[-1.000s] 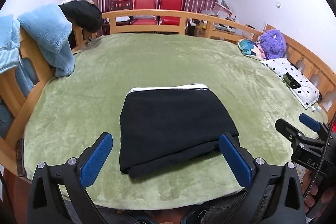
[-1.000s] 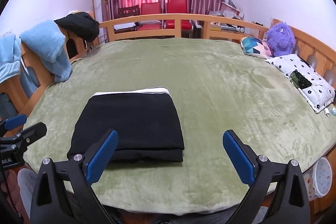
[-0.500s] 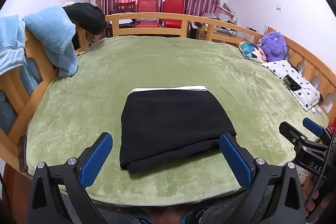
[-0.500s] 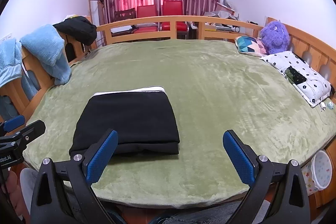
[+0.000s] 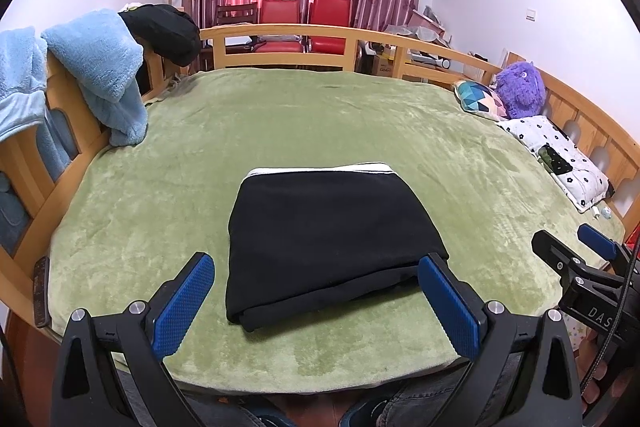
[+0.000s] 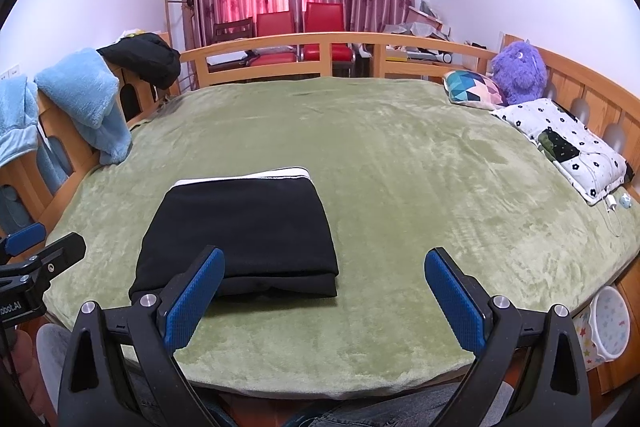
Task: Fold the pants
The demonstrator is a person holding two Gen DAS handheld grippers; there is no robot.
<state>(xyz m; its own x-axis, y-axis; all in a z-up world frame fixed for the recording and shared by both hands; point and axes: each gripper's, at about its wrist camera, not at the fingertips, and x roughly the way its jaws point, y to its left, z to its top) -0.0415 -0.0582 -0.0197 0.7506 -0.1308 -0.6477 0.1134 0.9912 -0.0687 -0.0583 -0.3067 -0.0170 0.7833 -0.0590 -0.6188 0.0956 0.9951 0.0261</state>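
The black pants (image 5: 328, 235) lie folded into a compact rectangle on the green blanket (image 5: 280, 115), a white band showing along their far edge. In the right wrist view the same folded pants (image 6: 244, 227) sit left of centre. My left gripper (image 5: 316, 303) hovers open near the bed's front edge, just short of the pants' near side, nothing between its blue pads. My right gripper (image 6: 320, 299) is also open and empty, off the pants' near right corner. Each gripper shows at the edge of the other's view.
A wooden rail (image 5: 280, 35) rings the bed. Light blue fleece garments (image 5: 100, 67) and a black garment (image 5: 164, 31) hang over the left rail. A purple plush toy (image 6: 520, 71), a patterned cushion (image 6: 472, 91) and a floral pillow (image 6: 568, 143) lie at right. Red chairs (image 6: 300, 35) stand beyond.
Both grippers have drawn back and risen a little from the bed, so the pants look farther off. The pants have not moved; both grippers stay open.
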